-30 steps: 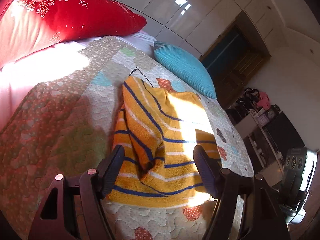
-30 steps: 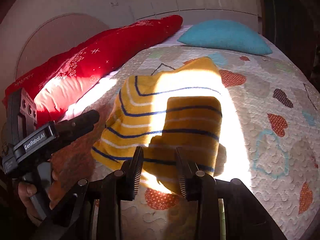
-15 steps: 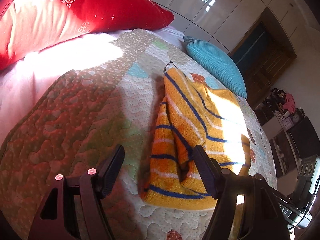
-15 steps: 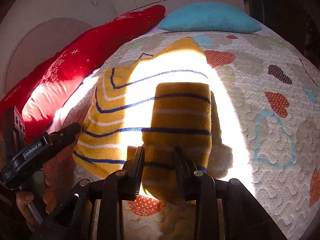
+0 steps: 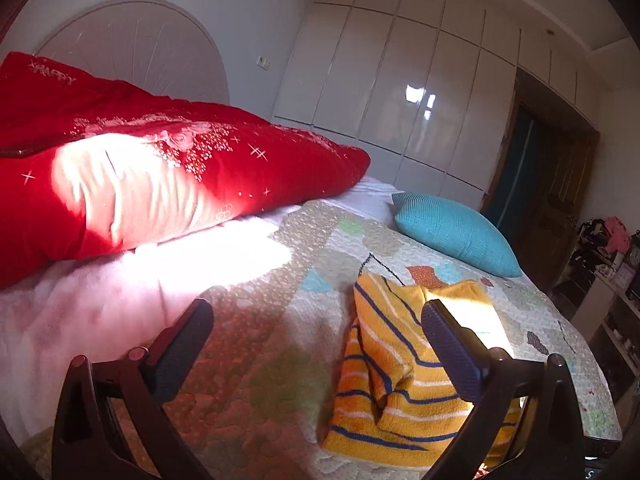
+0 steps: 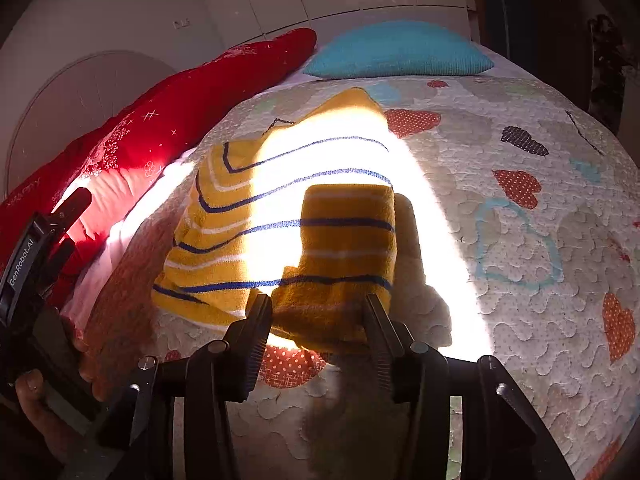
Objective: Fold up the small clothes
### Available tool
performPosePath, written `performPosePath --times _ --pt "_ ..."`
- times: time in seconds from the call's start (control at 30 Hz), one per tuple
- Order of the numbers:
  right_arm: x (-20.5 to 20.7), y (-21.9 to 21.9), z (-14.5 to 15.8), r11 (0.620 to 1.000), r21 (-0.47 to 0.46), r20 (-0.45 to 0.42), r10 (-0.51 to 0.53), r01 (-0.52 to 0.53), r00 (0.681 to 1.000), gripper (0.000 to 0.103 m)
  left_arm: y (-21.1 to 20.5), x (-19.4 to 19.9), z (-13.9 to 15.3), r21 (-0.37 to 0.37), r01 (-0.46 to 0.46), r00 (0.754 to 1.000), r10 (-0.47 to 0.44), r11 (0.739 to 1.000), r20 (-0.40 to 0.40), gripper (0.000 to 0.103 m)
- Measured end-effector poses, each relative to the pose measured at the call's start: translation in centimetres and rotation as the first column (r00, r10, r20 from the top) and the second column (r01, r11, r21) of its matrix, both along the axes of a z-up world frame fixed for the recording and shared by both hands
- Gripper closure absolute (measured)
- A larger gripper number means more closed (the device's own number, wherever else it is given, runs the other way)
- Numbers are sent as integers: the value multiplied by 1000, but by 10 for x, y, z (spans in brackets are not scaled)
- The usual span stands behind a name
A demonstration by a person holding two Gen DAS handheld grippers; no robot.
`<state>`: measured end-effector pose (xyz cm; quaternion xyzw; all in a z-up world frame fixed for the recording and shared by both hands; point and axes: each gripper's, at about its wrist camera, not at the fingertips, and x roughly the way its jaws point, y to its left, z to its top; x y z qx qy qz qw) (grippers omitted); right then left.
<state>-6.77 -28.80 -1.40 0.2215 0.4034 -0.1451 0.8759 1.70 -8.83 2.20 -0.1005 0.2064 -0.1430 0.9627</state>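
Yellow striped sweater lies partly folded on the quilt, near sleeve flap doubled over it, right gripper spread wide at that flap's near edge gripping nothing, left gripper released and empty over the quilt beside the sweater.

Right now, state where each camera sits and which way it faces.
Left wrist: on the left gripper, low over the quilt, facing the red pillow and wardrobe; its open fingers show.
Right wrist: on the right gripper, facing the yellow striped garment; its open fingers, the other gripper and a hand show.
Shared: garment, both pillows including the teal pillow, quilt.
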Motion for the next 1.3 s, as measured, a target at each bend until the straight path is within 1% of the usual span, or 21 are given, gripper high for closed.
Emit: performPosePath --times 0.07,0.1,0.17,0.2,0.23,0.33,0.43,0.53,0.7,0.93,1.3 --pt "1 -1 -2 1000 3 -9 -7 7 1000 49 -1 0 1 17 12 1000 -12 1000 7 0" --pt "2 -1 -3 1000 5 -13 -11 11 1000 49 -3 3 -1 23 27 999 -26 999 -19 0" --pt "2 -2 -5 1000 9 -16 -20 20 1000 49 -5 10 -6 28 80 992 -77 996 -96 0" --pt "1 -2 -5 1000 10 -16 -22 22 1000 48 -6 14 -8 20 102 988 -99 995 -119 0" --pt "2 -1 -5 1000 10 -17 -23 23 1000 47 -7 13 -11 22 106 986 -102 994 -130 0" --pt "2 0 -5 1000 1 -18 -20 20 1000 45 -8 9 -9 49 77 993 -72 996 -95 0" --pt "2 1 -6 1000 -8 -22 -17 17 1000 45 -8 6 -8 41 87 994 -84 995 -71 0" --pt "1 1 -7 1000 -11 -26 -20 20 999 44 -9 8 -11 30 102 991 -99 994 -89 0" --pt "1 1 -9 999 -23 -40 -27 26 999 43 -9 12 -15 34 103 988 -99 994 -122 0" --pt "2 4 -11 999 -41 -47 -23 21 999 40 -12 18 -23 36 124 977 -116 992 -182 0" --pt "2 4 -13 999 -43 -51 -24 22 998 39 -16 22 -28 53 131 969 -117 990 -218 0"
